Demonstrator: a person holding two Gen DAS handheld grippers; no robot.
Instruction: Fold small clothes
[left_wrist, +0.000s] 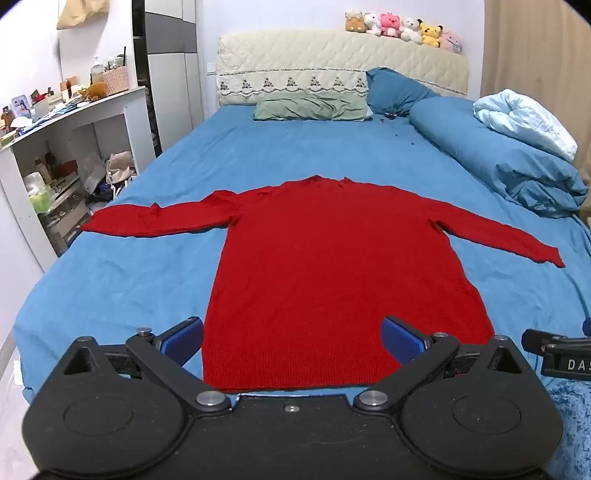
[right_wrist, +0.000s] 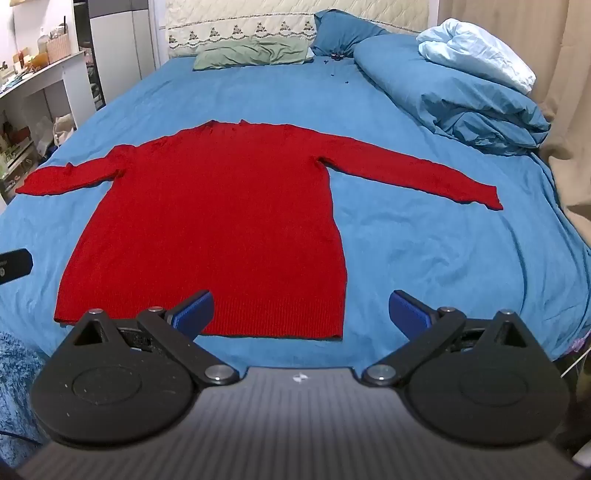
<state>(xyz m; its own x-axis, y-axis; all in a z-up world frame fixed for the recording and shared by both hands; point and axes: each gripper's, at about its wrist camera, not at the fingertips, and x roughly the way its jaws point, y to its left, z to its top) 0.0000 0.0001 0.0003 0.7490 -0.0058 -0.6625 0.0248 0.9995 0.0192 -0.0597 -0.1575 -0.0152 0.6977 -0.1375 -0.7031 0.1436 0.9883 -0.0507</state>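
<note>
- The left gripper (left_wrist: 293, 334) had its jaws spread wide and empty, its blue pads (left_wrist: 183, 338) hovering near the ribbed hem of the red sweater (left_wrist: 325, 266), which showed between them.
- The right gripper (right_wrist: 300, 308) was likewise splayed apart and held nothing; in its own view one pad sat over the hem's right portion and the other over bare sheet, so the sweater's lower right corner fell between them.
- The sweater lay flat and face-up in the middle of the bed (left_wrist: 155, 258), hem toward the grippers, collar toward the headboard, both sleeves stretched out sideways. No fold looked begun.
- Likely trouble, as I judged it: the knit was loose and soft, so a shallow pinch at the hem might catch only the top layer and let the back drag behind.
- The left sleeve (left_wrist: 147, 221) reached close to the bed's edge; a pull on the body could slide its cuff off the side.
- The sheet beneath was slightly wrinkled, and a deep pinch might gather it along with the knit.
- Counted: one sweater, two sleeves, two grippers.
- Further out: one green pillow (left_wrist: 314, 107), one rolled blue duvet (left_wrist: 498, 158), and six plush toys (left_wrist: 402, 27) along the headboard.
</note>
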